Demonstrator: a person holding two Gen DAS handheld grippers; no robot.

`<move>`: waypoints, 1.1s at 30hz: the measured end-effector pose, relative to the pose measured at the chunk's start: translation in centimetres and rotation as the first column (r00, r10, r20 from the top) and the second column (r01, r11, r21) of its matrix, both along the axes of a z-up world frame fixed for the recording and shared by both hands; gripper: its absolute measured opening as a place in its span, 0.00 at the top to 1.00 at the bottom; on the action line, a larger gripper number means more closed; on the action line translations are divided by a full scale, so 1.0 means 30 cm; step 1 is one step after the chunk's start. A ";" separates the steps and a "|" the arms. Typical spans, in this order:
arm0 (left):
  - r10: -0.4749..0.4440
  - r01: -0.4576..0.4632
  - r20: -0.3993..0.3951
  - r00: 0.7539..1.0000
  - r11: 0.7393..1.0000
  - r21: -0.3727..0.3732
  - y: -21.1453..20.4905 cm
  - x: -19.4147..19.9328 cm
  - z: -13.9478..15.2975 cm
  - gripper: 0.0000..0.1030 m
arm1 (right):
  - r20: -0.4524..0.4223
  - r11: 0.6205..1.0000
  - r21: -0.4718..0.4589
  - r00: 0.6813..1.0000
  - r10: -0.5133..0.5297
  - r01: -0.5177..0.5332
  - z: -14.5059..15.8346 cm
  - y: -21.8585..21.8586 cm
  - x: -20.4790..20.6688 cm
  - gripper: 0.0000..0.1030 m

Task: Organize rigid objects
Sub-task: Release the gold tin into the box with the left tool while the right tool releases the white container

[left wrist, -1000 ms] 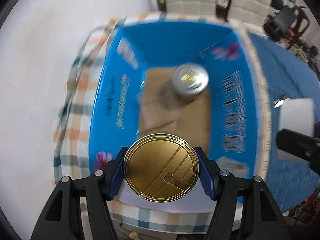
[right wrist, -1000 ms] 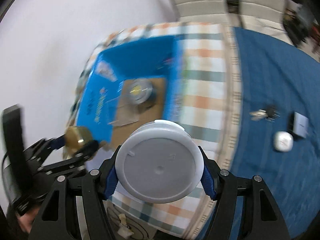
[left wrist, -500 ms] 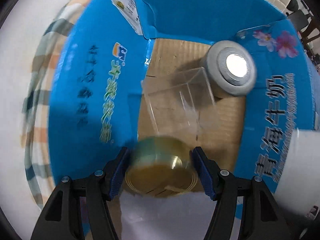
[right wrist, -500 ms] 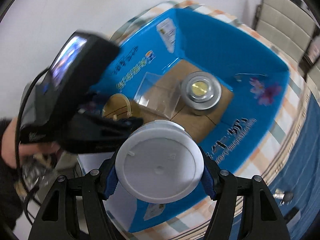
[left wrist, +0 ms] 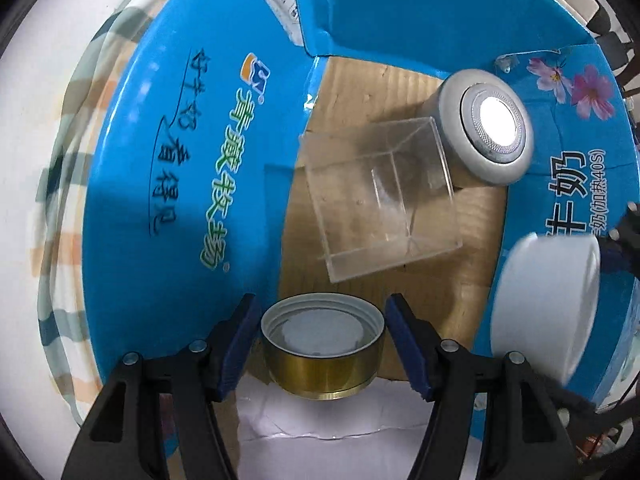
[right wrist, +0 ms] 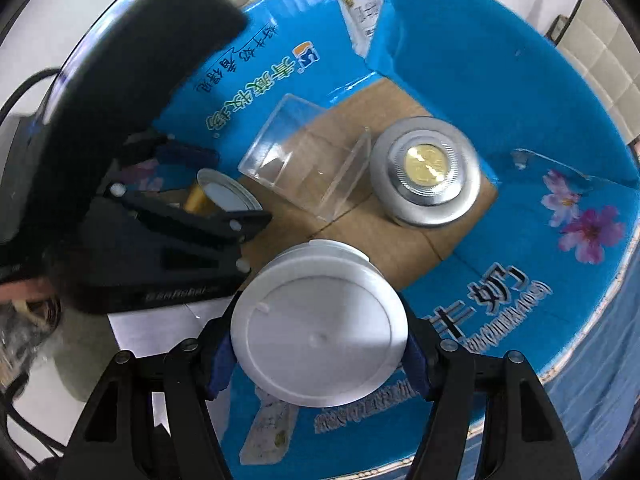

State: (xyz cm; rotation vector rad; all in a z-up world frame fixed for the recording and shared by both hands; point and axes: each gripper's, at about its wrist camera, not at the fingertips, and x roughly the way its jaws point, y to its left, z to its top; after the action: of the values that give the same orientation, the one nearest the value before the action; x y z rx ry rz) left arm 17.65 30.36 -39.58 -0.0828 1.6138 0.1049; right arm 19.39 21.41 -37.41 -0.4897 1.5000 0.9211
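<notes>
Blue box (left wrist: pixel 400 12) holds clear case (left wrist: pixel 380 200) and silver tin (left wrist: pixel 486 132). Right tongs (right wrist: pixel 320 344) pinching white tub (right wrist: pixel 320 332) over near edge. Left tongs (left wrist: pixel 322 340) pinching gold lid (left wrist: pixel 324 372) (hollow side up), low inside. Lower into bare floor gaps, clear of the case, before letting go.

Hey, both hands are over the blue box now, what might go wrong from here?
1. The left gripper pinches the gold lid only at its rim, so it may swivel or slip out.
2. The clear box and silver tin fill much of the blue box floor, so the white tub in the right gripper could land on them.
3. The two grippers sit close and might bump.
</notes>
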 end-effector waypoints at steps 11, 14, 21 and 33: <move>0.032 -0.031 -0.006 0.999 0.999 0.006 0.000 -0.034 -0.048 0.37 | -0.014 0.995 -0.098 1.000 -0.015 0.013 -0.097 0.041 0.058 0.31; 0.039 -0.039 -0.005 0.999 0.999 0.007 -0.013 -0.016 -0.055 0.37 | -0.013 0.993 -0.118 1.000 -0.010 0.008 -0.114 0.043 0.065 0.31; 0.041 -0.041 -0.012 0.999 0.999 0.002 -0.026 0.001 -0.049 0.37 | -0.029 0.989 -0.146 1.000 0.012 -0.016 -0.125 0.044 0.073 0.31; 0.073 -0.073 0.007 0.997 0.997 -0.032 0.006 -0.006 -0.005 0.29 | 0.009 0.990 -0.143 1.000 0.006 -0.004 -0.075 0.023 0.088 0.22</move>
State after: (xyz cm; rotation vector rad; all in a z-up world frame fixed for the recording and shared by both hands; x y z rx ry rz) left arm 17.48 30.53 -39.71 -0.1670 1.6044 0.1353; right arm 22.04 22.08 -39.67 -0.6009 1.5634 0.8175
